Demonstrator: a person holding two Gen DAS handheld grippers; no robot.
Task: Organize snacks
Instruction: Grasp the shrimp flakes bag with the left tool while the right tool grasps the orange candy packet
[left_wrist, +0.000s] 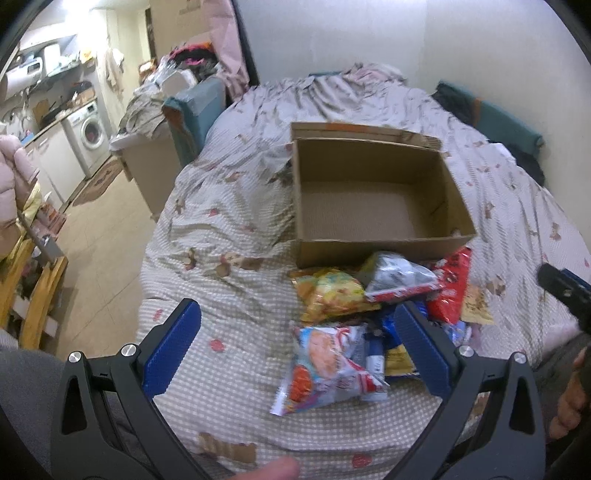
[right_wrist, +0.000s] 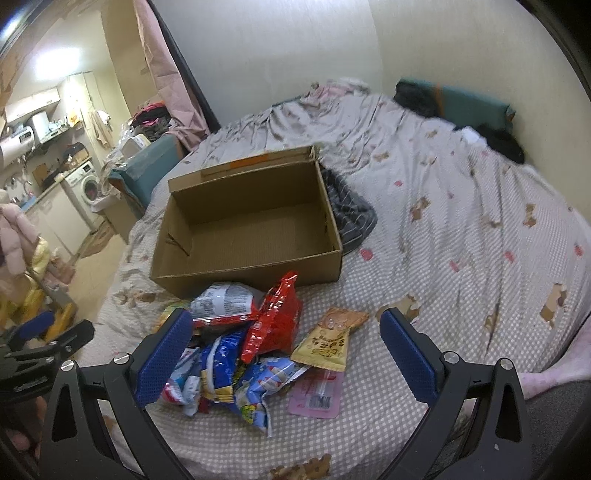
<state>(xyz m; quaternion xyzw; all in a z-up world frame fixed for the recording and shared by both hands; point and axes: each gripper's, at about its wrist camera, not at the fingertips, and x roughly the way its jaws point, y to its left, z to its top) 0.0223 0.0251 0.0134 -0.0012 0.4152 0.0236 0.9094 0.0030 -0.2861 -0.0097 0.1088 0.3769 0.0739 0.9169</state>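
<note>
since the open brown cardboard box (right_wrist: 255, 236) sits empty just behind the heap of crinkly snack packets (right_wrist: 255, 343), both the left gripper (left_wrist: 297, 345) and right gripper (right_wrist: 286, 354) hover wide open, holding nothing.

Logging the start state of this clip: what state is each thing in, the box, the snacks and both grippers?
Cardboard box: open, empty, flap folded back.
Snack pile: loose on the bed in front of the box, none inside.
Red packet: on the pile, propped up.
Yellow sachet: lying flat beside the pile.
Left gripper: fingers open, holding nothing.
Right gripper: fingers open, holding nothing.
</note>
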